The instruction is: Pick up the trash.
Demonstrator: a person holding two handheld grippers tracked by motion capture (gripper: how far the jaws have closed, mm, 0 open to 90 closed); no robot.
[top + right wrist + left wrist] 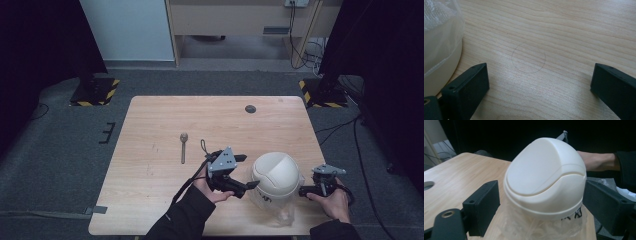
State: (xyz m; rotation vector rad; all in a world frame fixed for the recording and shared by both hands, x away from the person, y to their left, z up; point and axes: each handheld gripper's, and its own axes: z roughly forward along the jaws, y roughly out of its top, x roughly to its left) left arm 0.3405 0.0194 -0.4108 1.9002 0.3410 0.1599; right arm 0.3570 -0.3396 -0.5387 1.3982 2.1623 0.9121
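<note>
Left gripper (pixel 246 171) is straddling the bin (pixel 276 178), jaws spread, nothing gripped yet. Right gripper (pixel 306 189) is waiting spread beside it; grasping is left

Domed bin lid (pixel 545 176): smooth matt cream plastic, over a crinkly clear plastic bag (pixel 529 226). Bench (pixel 564 30): pale wood-grain laminate with slight sheen. Spoon (pixel 183 146) looks like dull metal; left gripper (pixel 541 202) is matt black plastic.
</note>
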